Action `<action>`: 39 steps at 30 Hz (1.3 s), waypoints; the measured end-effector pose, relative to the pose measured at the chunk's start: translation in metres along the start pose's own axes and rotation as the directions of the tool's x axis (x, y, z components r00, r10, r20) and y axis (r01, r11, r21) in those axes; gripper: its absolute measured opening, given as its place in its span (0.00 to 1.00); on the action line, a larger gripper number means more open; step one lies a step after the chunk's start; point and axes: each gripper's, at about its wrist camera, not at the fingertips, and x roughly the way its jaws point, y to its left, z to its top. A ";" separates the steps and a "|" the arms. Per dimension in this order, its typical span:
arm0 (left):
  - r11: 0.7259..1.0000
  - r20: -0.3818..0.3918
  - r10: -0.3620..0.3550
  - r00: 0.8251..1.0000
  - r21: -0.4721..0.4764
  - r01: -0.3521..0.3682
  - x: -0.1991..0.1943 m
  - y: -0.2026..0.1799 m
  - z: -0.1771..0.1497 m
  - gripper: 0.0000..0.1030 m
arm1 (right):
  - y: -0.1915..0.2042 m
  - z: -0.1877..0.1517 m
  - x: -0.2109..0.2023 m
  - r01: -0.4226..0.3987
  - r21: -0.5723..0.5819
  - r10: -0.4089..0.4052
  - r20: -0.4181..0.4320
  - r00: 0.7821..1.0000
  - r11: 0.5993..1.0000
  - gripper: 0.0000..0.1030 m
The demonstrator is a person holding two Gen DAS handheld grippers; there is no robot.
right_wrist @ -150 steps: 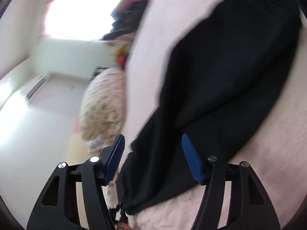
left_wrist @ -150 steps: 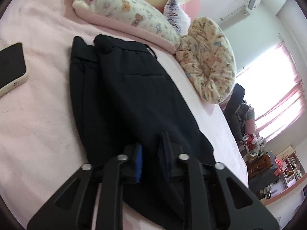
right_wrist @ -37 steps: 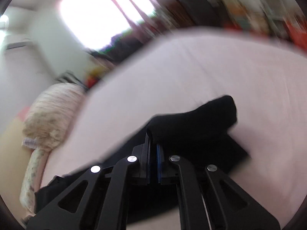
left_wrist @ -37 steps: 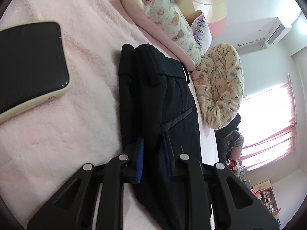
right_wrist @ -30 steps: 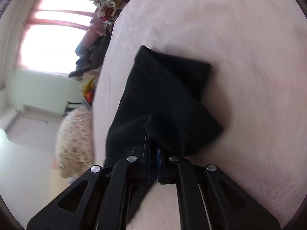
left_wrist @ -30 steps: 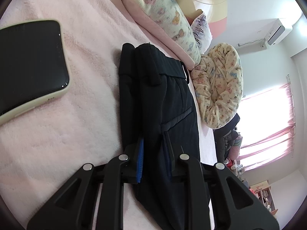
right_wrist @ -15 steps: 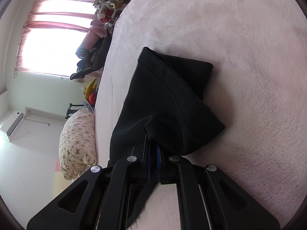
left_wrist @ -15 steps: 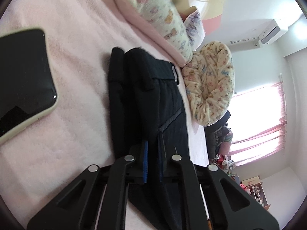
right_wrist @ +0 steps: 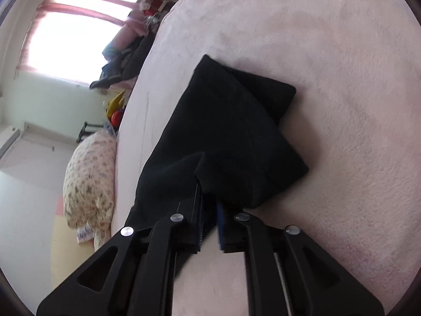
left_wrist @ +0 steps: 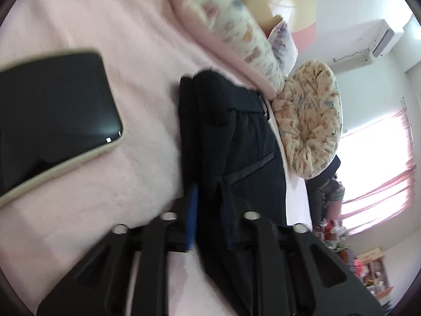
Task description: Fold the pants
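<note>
The black pants [left_wrist: 236, 142] lie folded lengthwise on the pink bed cover [left_wrist: 110, 26], waistband toward the pillows. My left gripper [left_wrist: 210, 218] has its jaws a little apart with pants fabric between the blue pads, near the upper leg. In the right wrist view the leg end of the pants [right_wrist: 231, 131] lies on the bed, hems pointing away. My right gripper [right_wrist: 210, 223] has a small gap between its jaws, with the edge of the leg fabric in it.
A black phone in a cream case [left_wrist: 52, 121] lies on the bed left of the pants. A long patterned pillow [left_wrist: 231, 26] and a round patterned cushion [left_wrist: 313, 123] lie beyond the waistband. The cushion also shows in the right wrist view [right_wrist: 89, 179]. A window [right_wrist: 73, 34] is at the far side.
My left gripper's jaws have spread slightly since half a second ago and the view shifted. My right gripper's jaws have parted a little on the leg fabric.
</note>
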 end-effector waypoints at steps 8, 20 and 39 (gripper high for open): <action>0.983 0.282 -0.126 0.951 0.167 0.080 -0.072 -0.042 -0.022 0.78 | 0.003 0.015 -0.075 0.027 -0.036 -0.023 0.107 0.994 0.999 0.32; 0.814 -0.386 -0.161 0.908 0.469 0.344 0.027 -0.118 -0.119 0.87 | 0.048 0.089 -0.005 0.286 -0.236 -0.253 0.162 0.954 0.929 0.41; 0.768 -0.371 -0.076 0.925 0.570 0.292 0.032 -0.111 -0.139 0.87 | 0.092 0.099 0.054 0.484 -0.455 -0.375 0.312 0.873 0.748 0.21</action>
